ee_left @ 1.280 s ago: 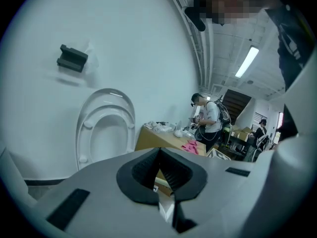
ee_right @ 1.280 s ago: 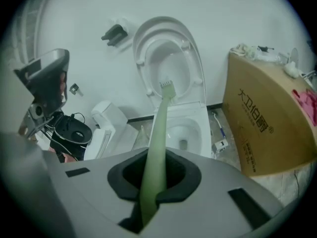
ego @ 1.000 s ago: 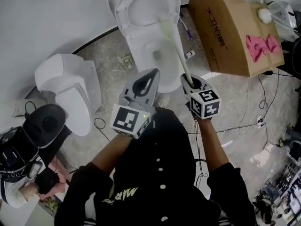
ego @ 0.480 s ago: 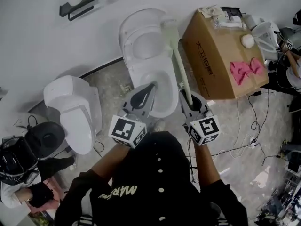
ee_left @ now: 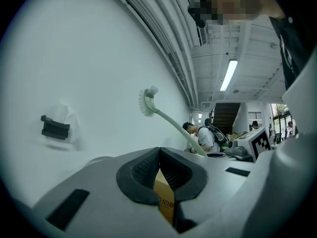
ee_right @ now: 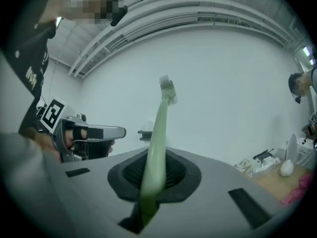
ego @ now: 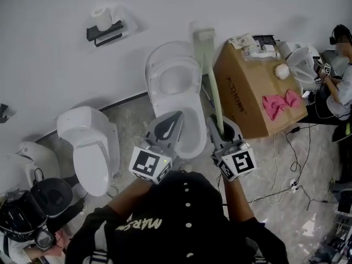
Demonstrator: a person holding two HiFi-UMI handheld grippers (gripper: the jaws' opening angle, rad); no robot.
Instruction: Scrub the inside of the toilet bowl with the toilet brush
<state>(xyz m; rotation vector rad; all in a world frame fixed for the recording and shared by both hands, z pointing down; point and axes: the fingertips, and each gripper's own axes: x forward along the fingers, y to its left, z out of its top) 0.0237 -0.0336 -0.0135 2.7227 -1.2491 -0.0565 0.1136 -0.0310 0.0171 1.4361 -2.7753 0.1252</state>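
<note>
A white toilet (ego: 165, 100) stands against the wall with its lid up and its bowl (ego: 190, 126) open. My right gripper (ego: 223, 130) hovers at the bowl's right rim, shut on the lower handle of a pale green toilet brush (ego: 212, 84). The brush points up and away, and its head (ego: 203, 36) is raised against the wall, above the lid. In the right gripper view the handle (ee_right: 157, 138) runs out from between the jaws. My left gripper (ego: 176, 117) hangs over the bowl's near edge, shut with nothing held. Its view shows the brush head (ee_left: 147, 101) in the air.
A large cardboard box (ego: 250, 89) with a pink cloth (ego: 280, 104) on it stands right of the toilet. A second toilet (ego: 91, 144) with its lid down is at the left. A paper holder (ego: 104, 27) hangs on the wall. Cables (ego: 286, 147) cross the floor. A seated person (ego: 342, 84) is at far right.
The brush has swung upward: its head moved from beside the raised lid to above it, against the wall. Both grippers stay near the bowl's front and the head view has tilted up.
</note>
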